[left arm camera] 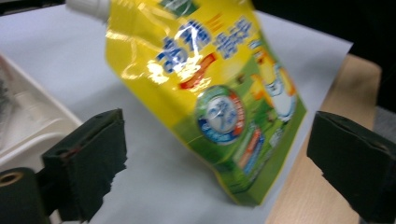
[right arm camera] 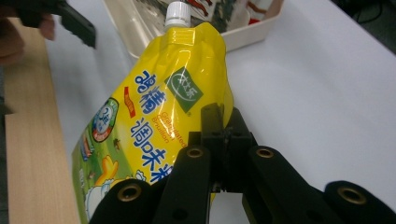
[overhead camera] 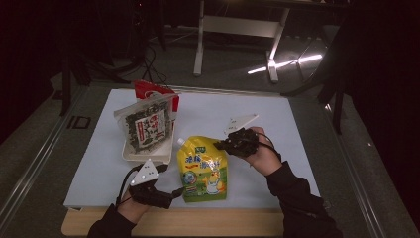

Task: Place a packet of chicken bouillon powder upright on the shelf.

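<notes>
Item: yellow spouted pouch (overhead camera: pixel 204 168) — white cap toward the far side, its lower end near the front edge of the white sheet (overhead camera: pixel 292 148) covering the worktop (overhead camera: pixel 198 224), just right of the white tray (overhead camera: pixel 148 154) holding snack packets (overhead camera: pixel 147 126). Right claw (overhead camera: pixel 221 145) — clenched on the pouch's upper right edge, jaws pinched together on the yellow film in the right gripper view. Left claw (overhead camera: pixel 172 194) — released, jaws spread wide at the pouch's lower left corner, pads (left arm camera: pixel 88 163) clear of it in the left gripper view.
</notes>
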Tool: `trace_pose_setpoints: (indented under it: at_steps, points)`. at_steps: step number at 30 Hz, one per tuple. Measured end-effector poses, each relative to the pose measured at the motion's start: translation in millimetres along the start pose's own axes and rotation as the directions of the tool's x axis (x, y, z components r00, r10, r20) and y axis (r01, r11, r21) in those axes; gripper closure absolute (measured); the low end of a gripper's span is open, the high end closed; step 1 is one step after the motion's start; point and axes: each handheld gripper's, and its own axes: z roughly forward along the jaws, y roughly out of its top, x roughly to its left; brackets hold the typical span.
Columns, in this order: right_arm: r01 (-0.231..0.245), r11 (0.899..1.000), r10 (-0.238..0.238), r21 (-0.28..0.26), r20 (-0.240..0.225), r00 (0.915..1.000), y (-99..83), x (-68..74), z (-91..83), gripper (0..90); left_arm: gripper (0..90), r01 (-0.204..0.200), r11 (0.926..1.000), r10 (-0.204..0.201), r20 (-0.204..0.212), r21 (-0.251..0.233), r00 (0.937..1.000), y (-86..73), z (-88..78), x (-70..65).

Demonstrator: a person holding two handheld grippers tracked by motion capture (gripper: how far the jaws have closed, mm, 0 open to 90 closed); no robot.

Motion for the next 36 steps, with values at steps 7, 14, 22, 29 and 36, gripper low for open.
trace_pose_setpoints:
  at_steps: [7,14,22,29,36]
  points:
    - [0.054,0.998,-0.054,-0.045,-0.013,0.9985,3.5,16.3,-15.6,90.0,14.9,0.0,0.9994,0.0,-0.005,-0.036,1.0,9.8,-4.5,10.5]
    - [0.086,0.994,-0.088,-0.067,-0.025,0.9958,8.1,29.3,-24.2,90.0,31.0,0.008,0.9987,-0.008,-0.01,-0.05,0.9999,20.7,-0.3,24.6]
    - [0.089,0.994,-0.091,-0.071,-0.03,0.9954,8.0,32.1,-25.5,90.0,49.6,-0.013,0.9998,0.013,0.039,-0.013,0.9992,28.1,12.4,32.0]
    - [0.079,0.994,-0.081,-0.073,-0.03,0.9962,4.3,31.0,-27.2,90.0,68.9,-0.014,0.9997,0.015,0.036,-0.022,0.9992,32.1,11.0,30.8]
    - [0.063,0.995,-0.066,-0.082,-0.034,0.9972,2.4,30.4,-31.6,90.0,87.2,-0.007,0.9999,0.008,0.052,-0.014,0.9986,38.2,3.1,27.1]
